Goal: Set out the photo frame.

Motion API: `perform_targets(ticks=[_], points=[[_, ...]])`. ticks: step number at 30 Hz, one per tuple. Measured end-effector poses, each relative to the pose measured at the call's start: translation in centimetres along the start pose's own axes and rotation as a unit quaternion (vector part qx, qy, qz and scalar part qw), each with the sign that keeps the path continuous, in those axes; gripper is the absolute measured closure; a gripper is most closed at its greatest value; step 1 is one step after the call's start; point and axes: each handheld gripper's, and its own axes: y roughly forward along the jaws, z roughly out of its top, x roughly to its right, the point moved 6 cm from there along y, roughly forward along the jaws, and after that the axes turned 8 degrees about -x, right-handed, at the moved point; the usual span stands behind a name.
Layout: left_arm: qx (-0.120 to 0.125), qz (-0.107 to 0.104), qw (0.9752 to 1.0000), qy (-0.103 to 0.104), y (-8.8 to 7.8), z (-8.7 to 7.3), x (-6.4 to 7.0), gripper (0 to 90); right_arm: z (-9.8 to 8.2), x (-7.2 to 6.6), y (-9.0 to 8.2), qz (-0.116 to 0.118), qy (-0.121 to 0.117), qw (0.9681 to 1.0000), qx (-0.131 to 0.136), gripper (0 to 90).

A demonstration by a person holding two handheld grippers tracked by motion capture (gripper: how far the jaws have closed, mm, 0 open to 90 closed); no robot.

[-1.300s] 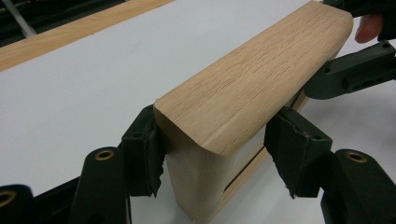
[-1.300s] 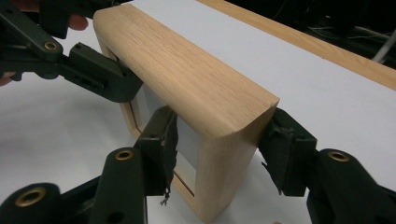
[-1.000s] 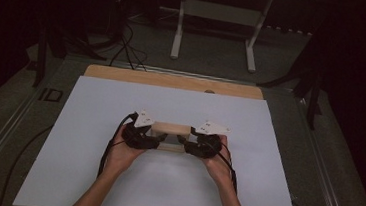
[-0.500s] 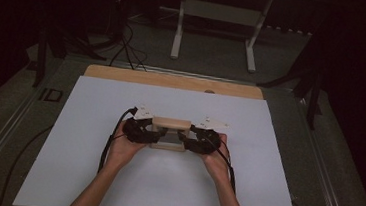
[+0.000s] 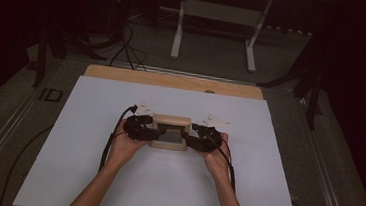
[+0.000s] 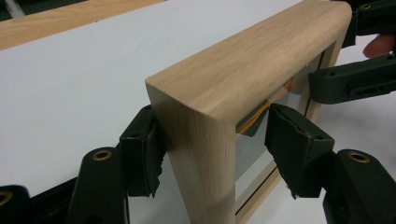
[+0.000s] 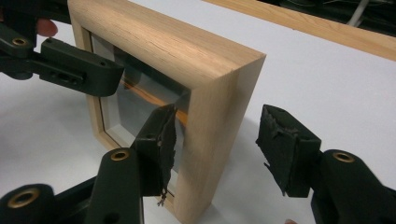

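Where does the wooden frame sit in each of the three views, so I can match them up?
High view: wooden frame at the middle of the white table, between the two grippers.
Left gripper view: its near corner stands centre, running up to the right.
Right gripper view: its near corner stands centre, running up to the left.
Shared landmark: the bare wooden strip along the table's far edge.

The wooden frame (image 5: 170, 131) stands on edge near the centre of the white sheet (image 5: 89, 175), which lies on the table (image 5: 173, 80). The left gripper (image 5: 149, 128) is at its 9 o'clock, the right gripper (image 5: 189, 136) at 3 o'clock. A stand (image 5: 216, 15) is at 12 o'clock, well apart.
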Motion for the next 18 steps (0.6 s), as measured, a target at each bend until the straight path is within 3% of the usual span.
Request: perform_targets(ticks=[8, 15, 18], points=[[-0.016, -0.014, 0.9997, -0.015, 0.49, -0.36, -0.19, 37.3, -0.08, -0.47, -0.02, 0.017, -0.006, 0.9998, -0.004, 39.3], [-0.014, -0.011, 0.9996, -0.023, 0.11, -0.34, -0.32, 32.4, -0.13, -0.59, -0.20, 0.025, -0.004, 0.9997, -0.004, 35.1], [-0.014, 0.001, 0.9997, -0.022, -0.48, -0.61, -0.53, 30.8, -0.07, -0.65, -0.60, 0.026, -0.003, 0.9996, 0.000, 33.8]])
